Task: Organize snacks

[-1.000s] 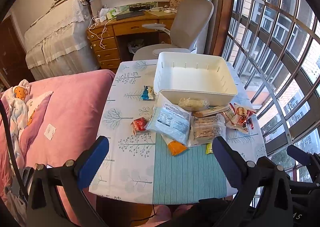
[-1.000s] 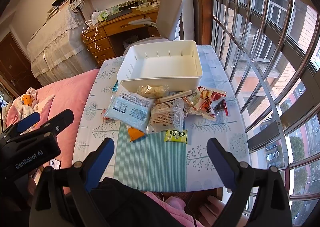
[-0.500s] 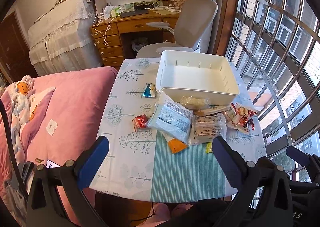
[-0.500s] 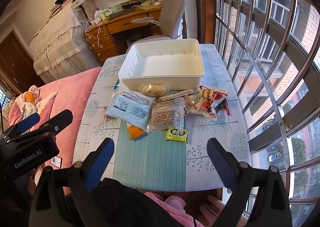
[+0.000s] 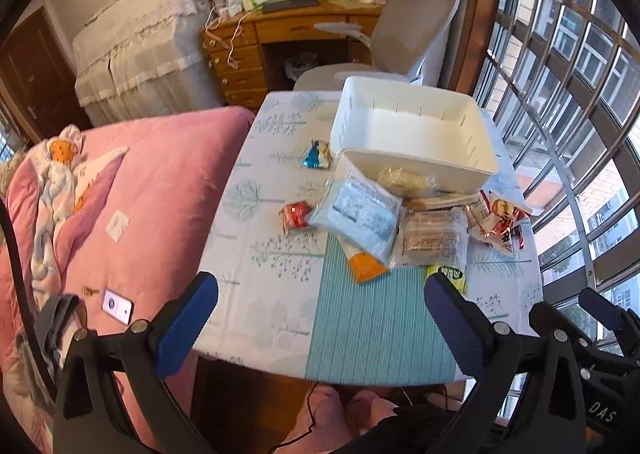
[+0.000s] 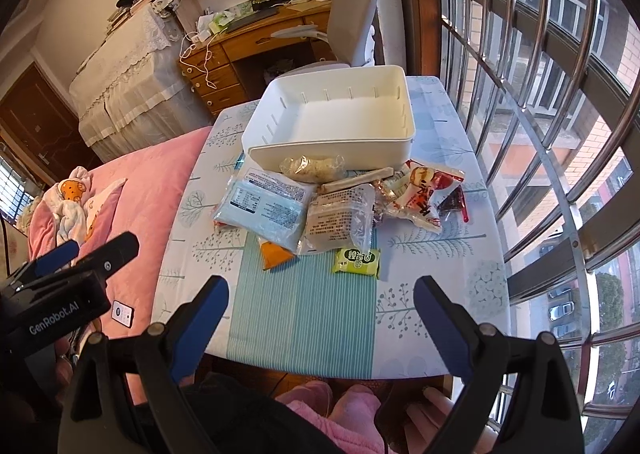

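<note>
snacks (image 6: 320,205) are lying heaped ahead of both tongs; i'm holding the right gripper (image 6: 320,314) and left gripper (image 5: 320,310) spread wide, empty, the green packet (image 6: 357,262) sitting nearest the right.

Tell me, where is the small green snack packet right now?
In the right wrist view the green packet lies on the table, nearest the camera, just in front of the clear printed bag.

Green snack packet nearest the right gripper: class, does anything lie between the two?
Nothing visible does. Only bare striped tablecloth separates the open right gripper from the green snack packet.
</note>
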